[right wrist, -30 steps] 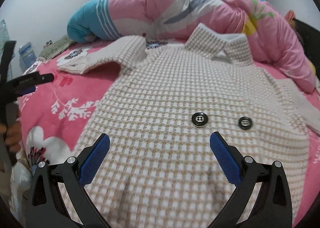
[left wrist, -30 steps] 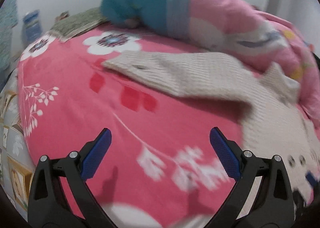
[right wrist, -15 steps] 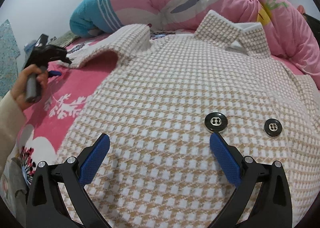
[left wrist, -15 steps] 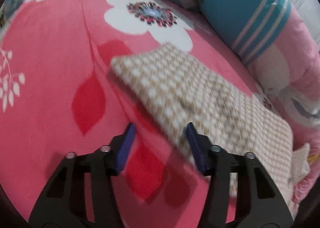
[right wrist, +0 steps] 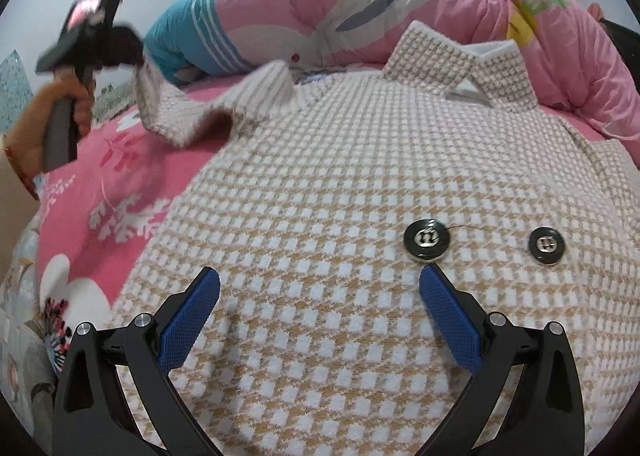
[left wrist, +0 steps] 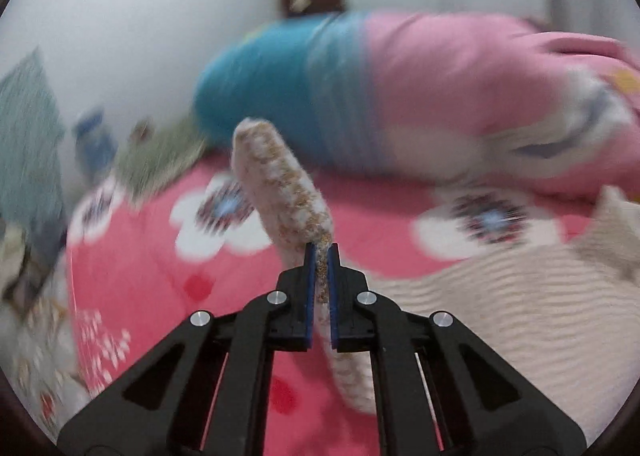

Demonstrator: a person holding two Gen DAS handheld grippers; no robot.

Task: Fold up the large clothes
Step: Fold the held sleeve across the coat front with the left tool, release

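Right now, closest to us, our right gripper (right wrist: 320, 308) hangs just over the front of the coat (right wrist: 340, 215). Its blue pads stand wide apart and hold nothing. The checked cloth lies flat under them, and one black button (right wrist: 427, 238) sits just past the right pad, with a second button (right wrist: 546, 246) beside it.

The coat is spread face up on the pink flowered bedspread (right wrist: 120, 183). Its long way runs from us up to the collar (right wrist: 460, 59), which lies near the rolled-up quilt (right wrist: 400, 3) at the back.

Farther off, on the left side, our left gripper (left wrist: 320, 264) has just been closing, and the end of the sleeve (left wrist: 280, 191) is pinched between its pads. We think the grip is good, though that view is blurry. In the right wrist view, our left hand (right wrist: 68, 111) holds that tool up, and the sleeve hangs from it, off the bedspread. The sleeve then runs down and to the right, to the shoulder of the coat.

So the thing that matters is this: the body of the coat lies to the right of the held sleeve end. We think the sleeve has to swing across that way and lie flat on the chest. Our left hand is the nearer one for that. Our right one is over the chest and could press the cloth down.
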